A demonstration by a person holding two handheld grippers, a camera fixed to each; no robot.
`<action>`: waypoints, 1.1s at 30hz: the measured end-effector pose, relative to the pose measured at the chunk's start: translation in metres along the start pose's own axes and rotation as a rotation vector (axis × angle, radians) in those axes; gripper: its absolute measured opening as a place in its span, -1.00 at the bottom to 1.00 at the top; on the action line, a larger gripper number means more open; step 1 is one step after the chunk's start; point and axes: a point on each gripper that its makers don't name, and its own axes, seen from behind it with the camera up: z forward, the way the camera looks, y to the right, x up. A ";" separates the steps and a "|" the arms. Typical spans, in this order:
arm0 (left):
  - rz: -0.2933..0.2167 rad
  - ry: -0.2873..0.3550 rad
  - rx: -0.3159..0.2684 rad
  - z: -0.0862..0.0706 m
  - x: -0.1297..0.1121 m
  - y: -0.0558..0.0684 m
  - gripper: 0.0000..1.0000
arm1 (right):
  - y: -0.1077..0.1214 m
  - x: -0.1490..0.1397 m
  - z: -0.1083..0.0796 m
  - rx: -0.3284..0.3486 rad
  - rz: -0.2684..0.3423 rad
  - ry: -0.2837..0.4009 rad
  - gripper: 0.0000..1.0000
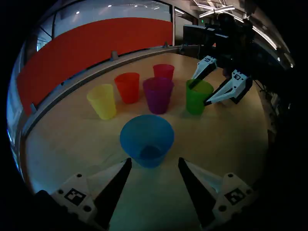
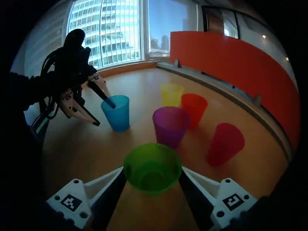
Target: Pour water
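Left gripper view: left claw (image 1: 154,163) is spread wide and holds nothing. The blue cup (image 1: 147,140) stands upright on the bench (image 1: 231,146) just ahead of its tips, centred between them.

Right gripper view: right claw (image 2: 152,171) is spread just as wide, with the green cup (image 2: 153,167) between its tips, touching or just beside. Can't tell if they press.

Handling, my read: thin plastic tumblers, light, smooth and tapered, and the walls likely flex. Squeeze gently on opposite sides at mid-wall or a bit higher, not on the rim edge. Water level in either cup: can't tell.

Count: six cups, one of each colour. Besides blue and green there are the purple cup (image 1: 158,96), orange-red cup (image 1: 128,87), yellow cup (image 1: 102,102) and pink cup (image 1: 163,71), all four beyond the left claw, past the blue one. Two claws.
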 end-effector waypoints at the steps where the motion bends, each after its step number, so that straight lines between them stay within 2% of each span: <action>1: -0.002 0.001 0.000 0.000 0.000 0.000 0.80 | 0.000 0.000 0.000 -0.001 0.002 0.000 0.83; 9: -0.008 -0.003 0.006 0.000 -0.002 -0.001 0.80 | 0.002 -0.001 -0.001 -0.016 0.013 0.001 0.99; 17: -0.017 0.005 0.018 -0.004 -0.003 -0.003 0.80 | 0.002 -0.001 -0.010 -0.031 0.033 0.009 1.00; 27: -0.056 0.023 0.045 -0.014 -0.010 -0.004 0.80 | -0.002 -0.011 -0.033 -0.064 0.040 0.017 1.00; 33: -0.077 0.047 0.091 -0.027 -0.009 -0.011 0.80 | -0.002 -0.015 -0.049 -0.101 0.060 0.040 1.00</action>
